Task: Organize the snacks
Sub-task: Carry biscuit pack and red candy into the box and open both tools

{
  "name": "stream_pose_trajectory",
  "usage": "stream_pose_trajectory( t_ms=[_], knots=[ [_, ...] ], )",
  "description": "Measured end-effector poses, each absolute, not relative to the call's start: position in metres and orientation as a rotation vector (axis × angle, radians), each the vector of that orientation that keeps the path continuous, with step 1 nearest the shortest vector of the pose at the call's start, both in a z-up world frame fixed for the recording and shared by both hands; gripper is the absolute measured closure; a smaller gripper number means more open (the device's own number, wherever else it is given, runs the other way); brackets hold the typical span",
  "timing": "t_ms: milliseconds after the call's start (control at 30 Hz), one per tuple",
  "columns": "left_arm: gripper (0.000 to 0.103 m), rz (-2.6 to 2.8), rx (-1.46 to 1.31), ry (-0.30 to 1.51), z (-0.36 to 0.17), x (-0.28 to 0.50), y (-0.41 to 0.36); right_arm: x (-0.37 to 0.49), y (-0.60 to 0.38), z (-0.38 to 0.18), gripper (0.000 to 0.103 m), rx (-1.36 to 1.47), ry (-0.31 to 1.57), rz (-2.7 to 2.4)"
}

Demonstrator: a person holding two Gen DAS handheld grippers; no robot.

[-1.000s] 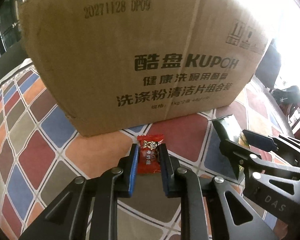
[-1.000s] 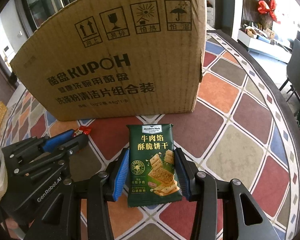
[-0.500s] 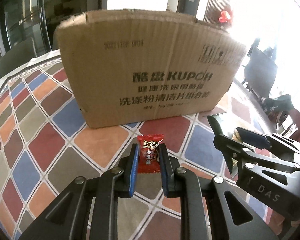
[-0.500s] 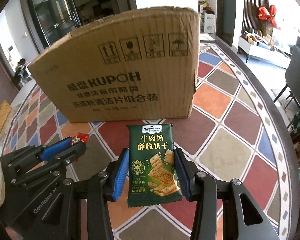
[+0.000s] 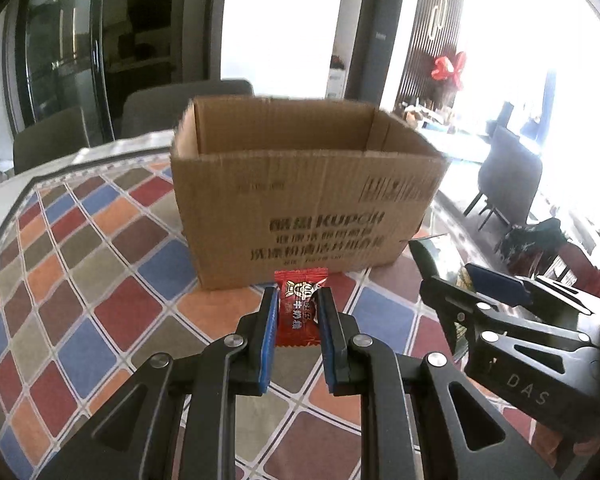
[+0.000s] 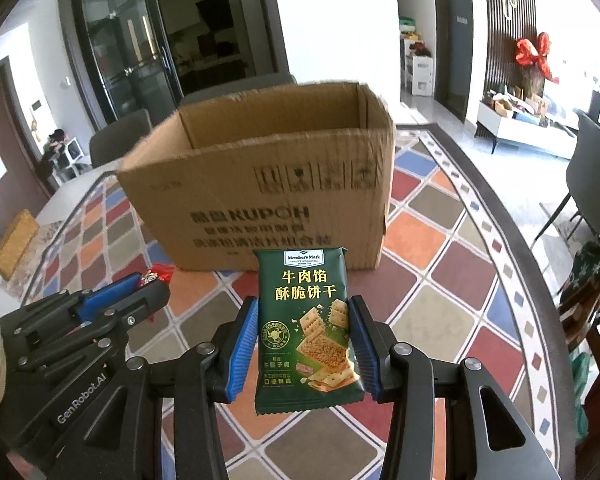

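My left gripper (image 5: 298, 300) is shut on a small red candy packet (image 5: 299, 312), held above the table in front of an open cardboard box (image 5: 300, 208). My right gripper (image 6: 304, 312) is shut on a green cracker packet (image 6: 306, 328), also held up in front of the box (image 6: 260, 196). The box's open top shows in both views; its floor is hidden. The right gripper (image 5: 492, 292) shows at the right of the left wrist view, the left gripper (image 6: 140, 292) with the candy (image 6: 158, 274) at the left of the right wrist view.
The box stands on a table with a coloured diamond-pattern cloth (image 5: 80, 280). Grey chairs (image 5: 52, 140) stand behind the table, another chair (image 6: 592, 168) at the right. A table edge curves at the right (image 6: 520, 280).
Both grippers have risen and drawn back from the box with their packets. The box's open top has come into view.
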State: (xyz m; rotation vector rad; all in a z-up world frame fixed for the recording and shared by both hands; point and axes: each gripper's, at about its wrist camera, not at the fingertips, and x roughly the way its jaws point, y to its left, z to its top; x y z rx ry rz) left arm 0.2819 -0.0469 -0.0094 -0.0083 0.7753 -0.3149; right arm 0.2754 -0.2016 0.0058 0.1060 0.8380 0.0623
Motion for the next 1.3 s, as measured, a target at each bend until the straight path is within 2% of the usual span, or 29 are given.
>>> stream_pose_trajectory(
  t_ms=[500, 767, 1067, 1300],
  knots=[
    [0.083, -0.303, -0.024, 0.639, 0.054, 0.267, -0.040, 0.261, -0.190, 0.058, 0.057, 0.076, 0.711, 0.101],
    [0.083, -0.293, -0.017, 0.612, 0.079, 0.285, -0.039, 0.279, -0.191, 0.086, 0.057, 0.040, 0.664, 0.104],
    [0.083, -0.292, 0.000, 0.627, 0.101, 0.327, -0.043, 0.310, -0.191, 0.115, 0.057, -0.006, 0.640, 0.107],
    [0.083, -0.285, 0.001, 0.712, 0.104, 0.374, -0.048, 0.346, -0.198, 0.123, 0.057, 0.011, 0.690, 0.124]
  ],
)
